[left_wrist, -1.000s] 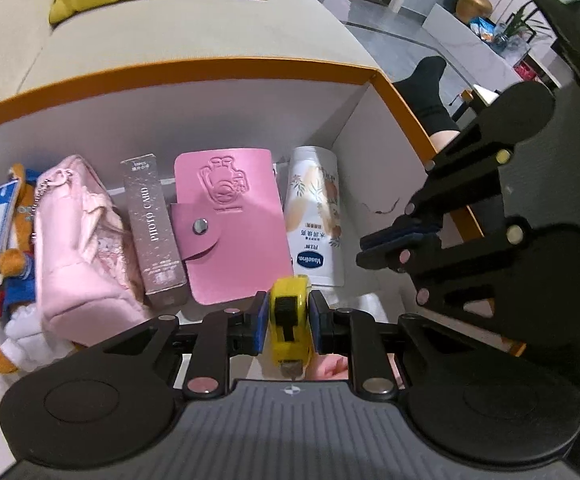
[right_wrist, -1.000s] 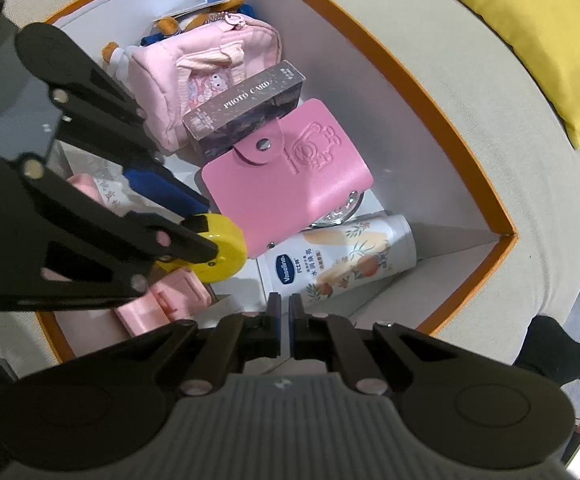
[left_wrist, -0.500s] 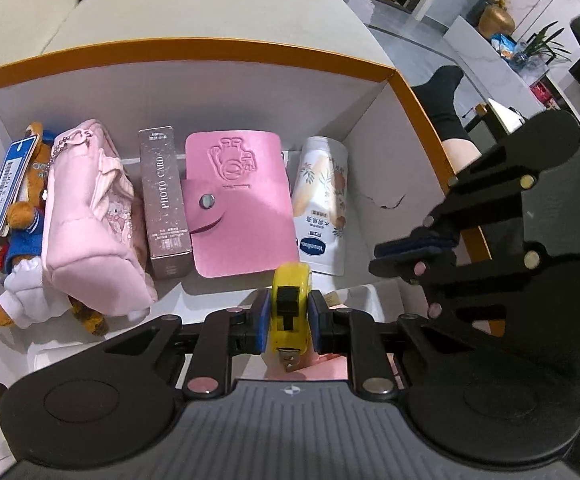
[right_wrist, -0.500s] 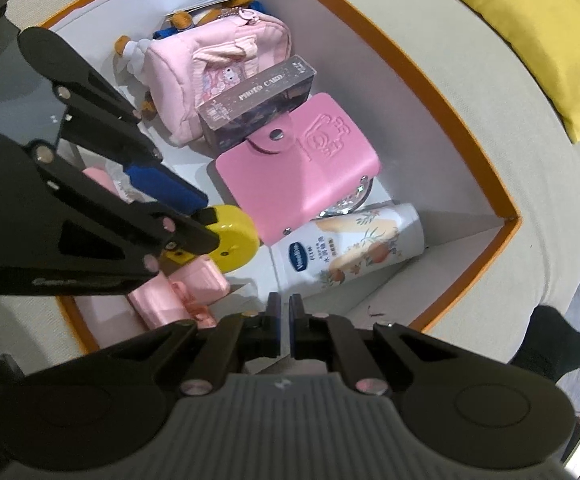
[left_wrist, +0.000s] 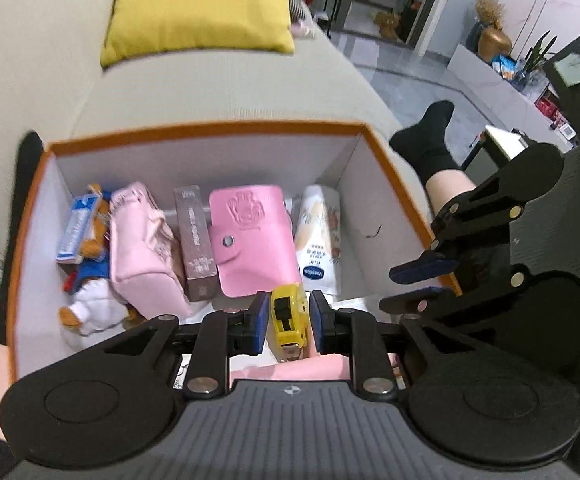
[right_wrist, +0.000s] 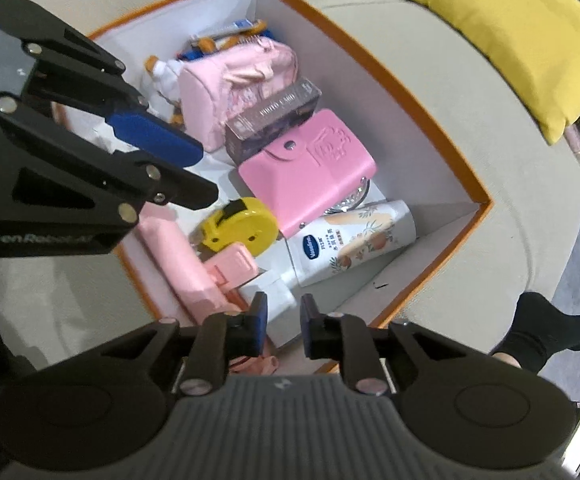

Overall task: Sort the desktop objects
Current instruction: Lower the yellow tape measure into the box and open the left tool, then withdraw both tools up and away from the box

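- Claws first: the left claw (left_wrist: 288, 320) hangs over the near end of the orange-rimmed box (left_wrist: 210, 127), released. A slim gap shows on each side between its blue pads and the yellow tape measure (right_wrist: 242, 226) below.
- Right claw (right_wrist: 284, 320): its jaws have just been opening and stand parted with nothing between them, above the near right corner of the box.
- The tape measure lies inside the box at its near end, resting on a pale pink case (right_wrist: 178, 256).
- Just beyond it, side by side across the box floor: a lotion bottle (right_wrist: 353, 236) on the right with its white pump pointing near, then a pink snap card holder (left_wrist: 250, 240), a brown photo-card box (left_wrist: 196, 240) and a pink pouch (left_wrist: 142, 248).
- A plush bear (left_wrist: 90, 308) is tucked against the left wall, beside the pouch.
- The box sits on a beige sofa (left_wrist: 210, 84).
- A person's foot in a black sock (left_wrist: 429, 140) shows right of the box.
- Farthest, a yellow cushion (left_wrist: 198, 4) lies on the sofa.
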Demonstrator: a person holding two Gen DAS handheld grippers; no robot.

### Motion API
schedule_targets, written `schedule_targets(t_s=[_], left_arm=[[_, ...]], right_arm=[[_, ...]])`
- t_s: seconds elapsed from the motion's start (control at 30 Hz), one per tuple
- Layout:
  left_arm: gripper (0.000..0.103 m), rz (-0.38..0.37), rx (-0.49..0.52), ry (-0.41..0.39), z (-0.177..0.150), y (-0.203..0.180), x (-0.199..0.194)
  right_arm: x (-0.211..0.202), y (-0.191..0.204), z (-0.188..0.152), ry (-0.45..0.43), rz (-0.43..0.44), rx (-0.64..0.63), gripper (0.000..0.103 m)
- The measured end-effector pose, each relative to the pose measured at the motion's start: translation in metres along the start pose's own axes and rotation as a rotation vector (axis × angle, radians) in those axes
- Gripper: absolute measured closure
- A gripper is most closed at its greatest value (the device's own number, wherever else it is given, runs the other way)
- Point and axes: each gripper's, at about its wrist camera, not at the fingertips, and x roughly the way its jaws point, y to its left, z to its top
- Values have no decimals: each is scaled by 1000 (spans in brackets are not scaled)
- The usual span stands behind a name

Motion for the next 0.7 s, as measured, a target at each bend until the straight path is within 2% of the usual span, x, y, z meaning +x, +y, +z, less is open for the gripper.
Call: schedule_targets(t_s=[0.13,0.23,0.33,0.4,0.47,0.53,0.63,0.67,0.7], left_arm=[[77,26,13,-49,-7,-4,-26],[71,57,9,-102,-10,-7,-42],[64,98,-12,-172,-18,-9,-58],[50,113,-33,-208,-24,-8,-64],[49,135,-50,-248,-31,-7,-68],[43,175,-68,-286,-38,-6,-70],[29,231,-99,-349,-50,-3,-68],[22,254,-101,-356,-54,-2,-64],[21,280,-98,-356,-57,-2,-62]], right_arm=[[-19,11,-6,-47,-21,-5,81],[-35,16,-11,-101,-27,15,64],[-45,21,-16,-153,-25,67,63],[-49,24,-19,-189,-9,105,62],[-52,30,-24,-233,-12,143,59],[-55,36,-29,-288,-19,180,56],[-55,43,-39,-366,-37,255,50],[-54,46,-43,-391,-48,277,46],[-52,49,-47,-413,-58,299,42]])
